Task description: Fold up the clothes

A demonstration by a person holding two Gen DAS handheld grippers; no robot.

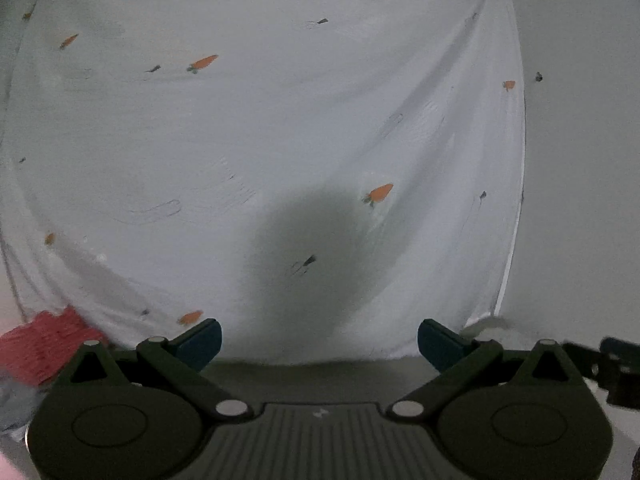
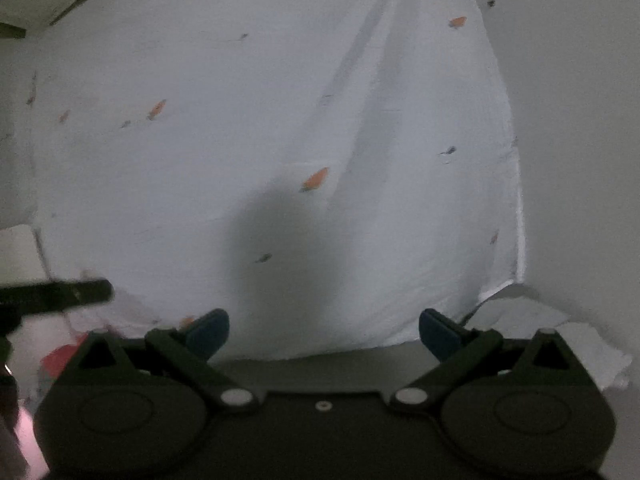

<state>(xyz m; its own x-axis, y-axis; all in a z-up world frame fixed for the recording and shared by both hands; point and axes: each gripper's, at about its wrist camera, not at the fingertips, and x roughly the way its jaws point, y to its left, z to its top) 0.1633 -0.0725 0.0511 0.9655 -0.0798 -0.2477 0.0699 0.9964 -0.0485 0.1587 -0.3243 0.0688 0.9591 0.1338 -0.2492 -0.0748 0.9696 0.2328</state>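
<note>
Both dark claws (image 1: 319,340) (image 2: 324,330) spread wide, empty, soft carrot-print white cloth (image 1: 260,140) spread flat

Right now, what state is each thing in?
Left gripper: open, empty.
Right gripper: open, empty.
Carrot-print cloth: spread out, creased, held by neither gripper.
Red cloth: bunched beside the carrot-print cloth's near corner.
White cloth: crumpled at the other near corner.

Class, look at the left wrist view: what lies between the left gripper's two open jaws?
Nothing solid. The left gripper stands open and empty; behind the gap lie only the carrot-print white cloth, darkened by shadow, and its near edge.
</note>
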